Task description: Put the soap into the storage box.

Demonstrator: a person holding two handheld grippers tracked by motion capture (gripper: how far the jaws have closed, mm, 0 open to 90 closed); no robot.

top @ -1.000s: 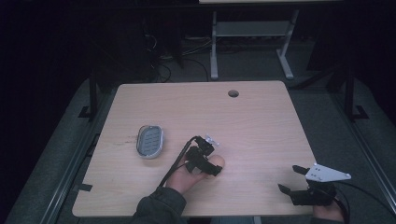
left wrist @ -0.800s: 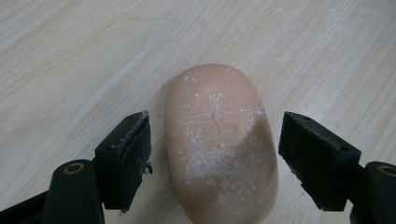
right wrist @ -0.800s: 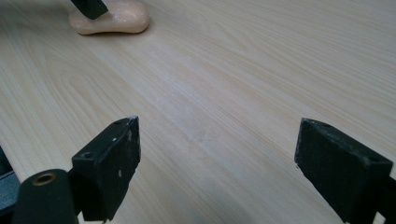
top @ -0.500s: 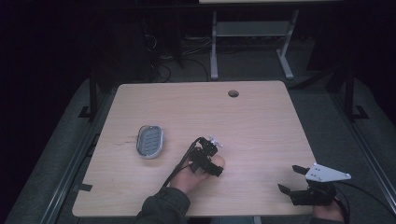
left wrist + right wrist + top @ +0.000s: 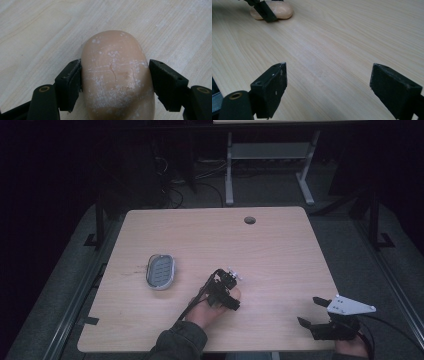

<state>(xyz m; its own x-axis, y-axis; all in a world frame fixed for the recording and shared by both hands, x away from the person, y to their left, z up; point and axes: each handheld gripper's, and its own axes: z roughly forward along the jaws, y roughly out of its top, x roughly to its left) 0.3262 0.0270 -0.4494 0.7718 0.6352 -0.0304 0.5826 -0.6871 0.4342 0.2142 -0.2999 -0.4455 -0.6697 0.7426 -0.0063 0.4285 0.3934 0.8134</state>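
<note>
The left gripper sits low over the wooden bench, its two black jaws on either side of a peach-coloured bar of soap. In the left gripper view the left jaw's pad touches the soap's flank, while the right pad stands just at the other flank; whether it presses there cannot be told, so the grip reads as closing around the soap rather than clearly clamped. The soap lies flat on the bench, its rounded end pointing away from the gripper, its top scuffed with white flecks and faint scratches. In the high view this gripper is near the middle of the bench's front half, held by the person's left hand coming out of a dark sleeve.

The right gripper has its jaws spread wide with bare wood between them. In the high view it hovers at the bench's front right corner, the grey three-cornered plate on top. Its own view shows the soap far off at the upper left, well apart from it.

An oval grey dish lies on the bench to the left of the soap, apart from both grippers.
</note>
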